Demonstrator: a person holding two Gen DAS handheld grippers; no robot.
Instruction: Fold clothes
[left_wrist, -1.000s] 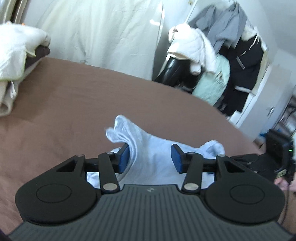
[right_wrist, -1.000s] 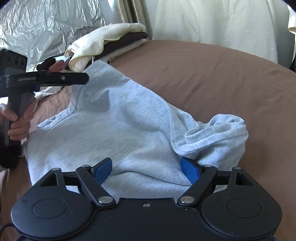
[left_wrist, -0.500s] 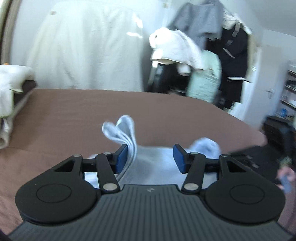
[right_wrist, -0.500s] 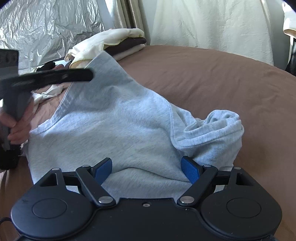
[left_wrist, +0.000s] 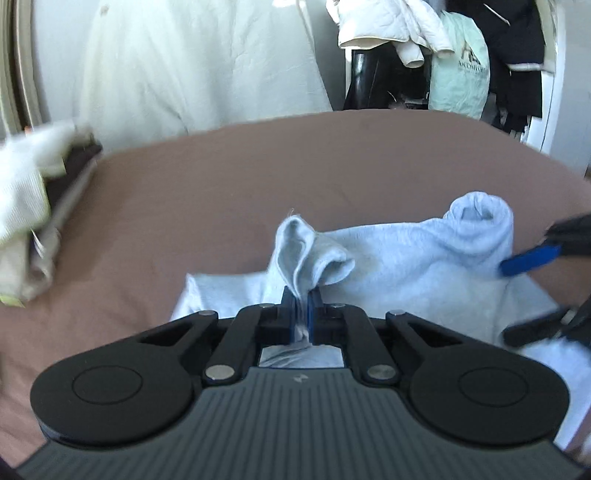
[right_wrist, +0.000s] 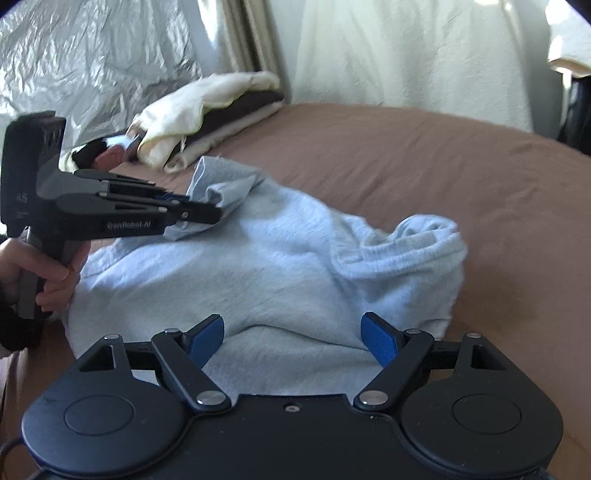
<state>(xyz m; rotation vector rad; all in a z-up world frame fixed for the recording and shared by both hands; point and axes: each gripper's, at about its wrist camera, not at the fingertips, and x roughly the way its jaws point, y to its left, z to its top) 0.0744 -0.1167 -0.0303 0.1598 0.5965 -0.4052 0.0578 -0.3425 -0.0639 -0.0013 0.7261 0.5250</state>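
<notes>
A light grey sweatshirt (left_wrist: 406, 266) (right_wrist: 258, 280) lies crumpled on the brown bed sheet (left_wrist: 258, 166) (right_wrist: 406, 155). My left gripper (left_wrist: 303, 306) (right_wrist: 216, 216) is closing on a raised fold at the garment's far left edge; the blue pads press the cloth, which sticks up past them. A hand (right_wrist: 48, 273) holds that gripper's handle. My right gripper (right_wrist: 293, 332) (left_wrist: 517, 295) stands wide open just above the garment's near edge, nothing pinched between its pads. A bunched sleeve end (right_wrist: 410, 240) (left_wrist: 480, 210) lies at the garment's right side.
A pile of folded clothes (right_wrist: 207, 110) (left_wrist: 22, 206), cream over dark, sits at the bed's far left corner. White curtain and silver foil (right_wrist: 74, 55) line the wall behind. Hanging coats (left_wrist: 461, 55) stand beyond the bed. Bare brown sheet stretches to the right.
The left gripper's jaws have gone from wide apart to shut on a fold of the sweatshirt, and it swung round over the garment's edge. The right gripper stays open, barely shifted.
</notes>
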